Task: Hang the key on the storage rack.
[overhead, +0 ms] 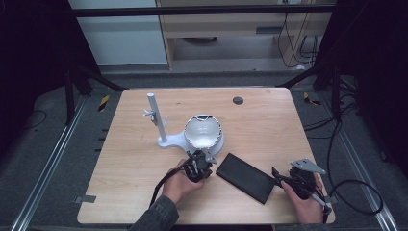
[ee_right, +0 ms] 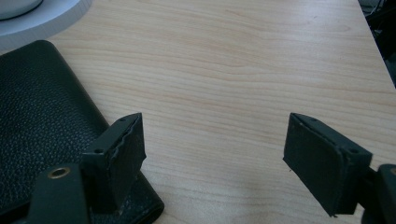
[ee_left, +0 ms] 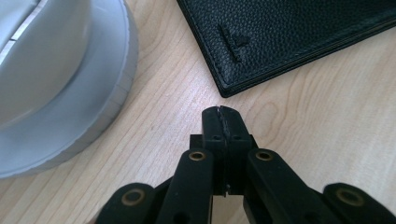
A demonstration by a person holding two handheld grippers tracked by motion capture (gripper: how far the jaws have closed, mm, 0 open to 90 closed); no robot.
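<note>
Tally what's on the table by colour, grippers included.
Black: 3 - wallet, left gripper, right gripper
White: 1 - stand
Silver: 1 - bowl
Total: 5

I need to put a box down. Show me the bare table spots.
Free: the wooden table right of the grey bowl-shaped stand, up to the dark round hole, and the near-left corner. Crowded: the near middle, around the black leather wallet between both grippers.
</note>
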